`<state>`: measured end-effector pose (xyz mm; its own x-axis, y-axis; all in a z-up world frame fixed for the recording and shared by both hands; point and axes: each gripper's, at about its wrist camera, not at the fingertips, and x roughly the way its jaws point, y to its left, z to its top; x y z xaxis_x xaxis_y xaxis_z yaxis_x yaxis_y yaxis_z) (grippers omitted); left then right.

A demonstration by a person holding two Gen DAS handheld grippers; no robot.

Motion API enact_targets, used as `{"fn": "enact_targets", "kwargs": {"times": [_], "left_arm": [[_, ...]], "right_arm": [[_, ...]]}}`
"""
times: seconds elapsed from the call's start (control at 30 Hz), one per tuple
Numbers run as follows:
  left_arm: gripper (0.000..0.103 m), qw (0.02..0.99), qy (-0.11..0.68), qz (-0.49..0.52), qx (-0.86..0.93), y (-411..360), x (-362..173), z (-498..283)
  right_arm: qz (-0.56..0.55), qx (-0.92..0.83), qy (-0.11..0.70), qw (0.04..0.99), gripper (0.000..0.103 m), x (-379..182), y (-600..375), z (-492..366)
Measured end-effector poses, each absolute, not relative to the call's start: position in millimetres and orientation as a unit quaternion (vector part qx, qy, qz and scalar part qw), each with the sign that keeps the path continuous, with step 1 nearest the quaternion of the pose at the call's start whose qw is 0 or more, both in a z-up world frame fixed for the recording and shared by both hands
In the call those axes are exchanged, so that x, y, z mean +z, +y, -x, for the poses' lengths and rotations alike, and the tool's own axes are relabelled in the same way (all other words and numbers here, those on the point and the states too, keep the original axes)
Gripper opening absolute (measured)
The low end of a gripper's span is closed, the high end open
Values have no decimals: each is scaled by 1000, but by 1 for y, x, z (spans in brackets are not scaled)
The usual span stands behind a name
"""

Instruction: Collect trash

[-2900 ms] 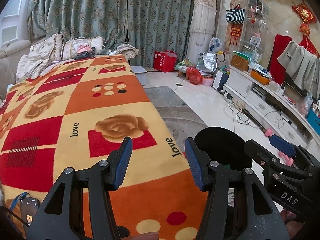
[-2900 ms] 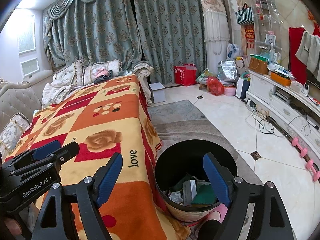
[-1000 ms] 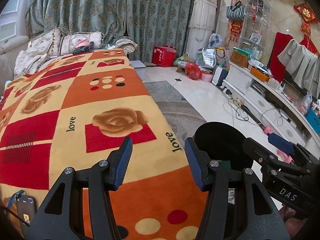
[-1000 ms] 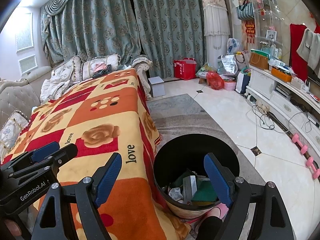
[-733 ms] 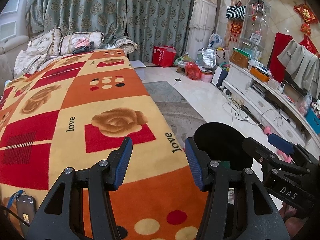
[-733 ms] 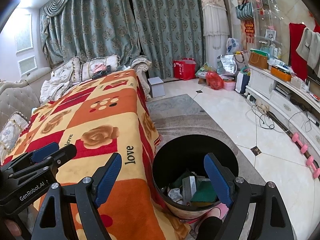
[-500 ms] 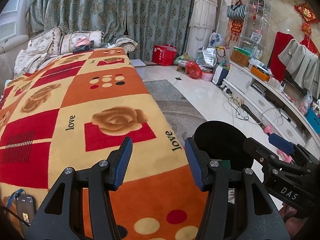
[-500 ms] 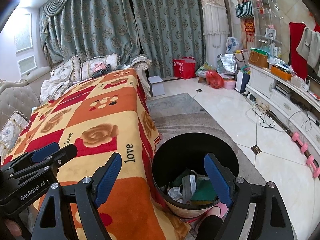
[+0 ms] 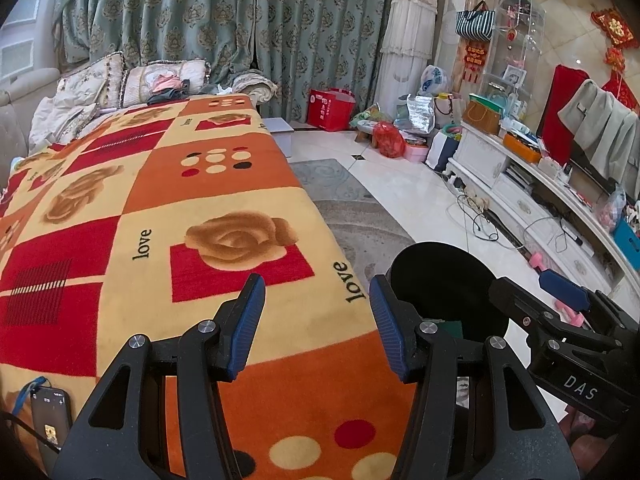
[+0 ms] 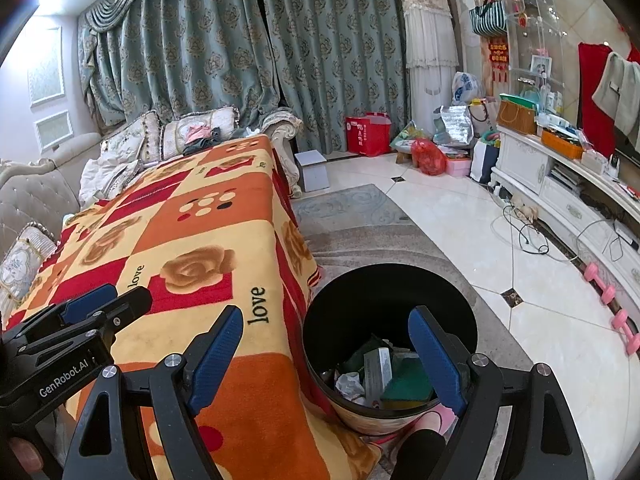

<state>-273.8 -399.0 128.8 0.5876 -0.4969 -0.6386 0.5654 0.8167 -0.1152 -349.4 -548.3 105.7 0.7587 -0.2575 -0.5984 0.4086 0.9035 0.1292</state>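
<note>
A black round trash bin (image 10: pixel 360 304) stands on the floor against the right side of the table; it also shows in the left wrist view (image 9: pixel 444 276). Inside it lies trash (image 10: pixel 380 372): crumpled paper, a small box, green pieces. My left gripper (image 9: pixel 316 316) is open and empty above the near end of the blanket-covered table (image 9: pixel 180 208). My right gripper (image 10: pixel 326 354) is open and empty, hovering over the bin's left rim. No loose trash shows on the blanket.
A phone (image 9: pixel 50 412) lies at the table's near left corner. A sofa with cushions (image 10: pixel 36 200) runs along the left. A grey rug (image 10: pixel 360 216) and tiled floor lie to the right, with a white cabinet (image 10: pixel 560 196), pink dumbbells (image 10: pixel 608 292) and bags (image 10: pixel 428 156) beyond.
Both grippers stay open and empty; the views have shifted only slightly, with the bin a little nearer in the right wrist view.
</note>
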Motion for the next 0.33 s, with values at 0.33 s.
{"fn": "enact_targets", "kwargs": {"times": [0.33], "left_arm": [[53, 892, 343, -50, -290, -391, 125, 274]], "right_arm": [[-128, -169, 308, 928, 83, 102, -544, 344]]}}
